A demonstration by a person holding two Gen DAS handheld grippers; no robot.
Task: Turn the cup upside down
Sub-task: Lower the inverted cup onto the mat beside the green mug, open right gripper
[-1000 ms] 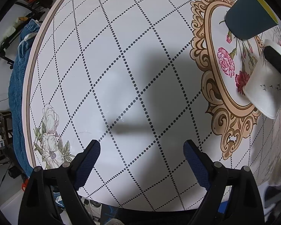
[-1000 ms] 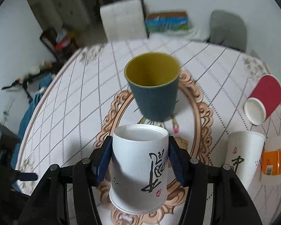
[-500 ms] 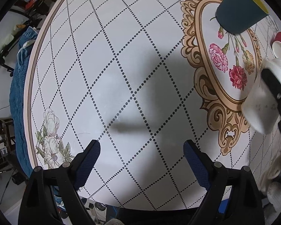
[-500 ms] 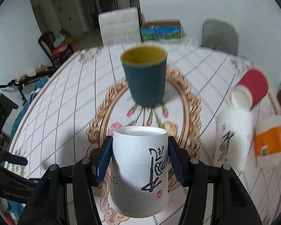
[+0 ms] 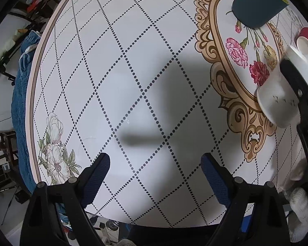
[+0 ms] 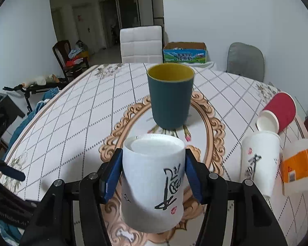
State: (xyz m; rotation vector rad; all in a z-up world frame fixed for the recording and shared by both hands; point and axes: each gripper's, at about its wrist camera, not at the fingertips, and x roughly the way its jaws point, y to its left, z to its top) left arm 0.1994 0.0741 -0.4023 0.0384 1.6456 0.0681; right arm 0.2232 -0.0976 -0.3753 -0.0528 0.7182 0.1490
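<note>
The white paper cup with black brush lettering (image 6: 153,182) sits clamped between the blue-padded jaws of the right gripper (image 6: 152,172), one pad on each flank of its wall, held clear above the patterned white surface (image 6: 76,110). Its long axis runs close to vertical, across the line between the pads — and the end facing up looks like the recessed bottom, so by my reading the cup is already turned over or nearly so. In the left wrist view the same cup shows at the far right, tilted, with its wider rim low over the gold scrollwork.

The left gripper (image 5: 155,174) hangs with its jaws wide and nothing between them, well to the side over bare surface; the right is the only one placed to act.

What the coming move turns on is the wide rim pointing down toward the surface — a straight lowering should seat it, provided the axis is squared first.

A dark teal cup with a yellow lining (image 6: 170,97) stands upright just beyond, a red paper cup (image 6: 278,113) lies on its side to the right, and another white lettered cup (image 6: 258,160) stands near it.
</note>
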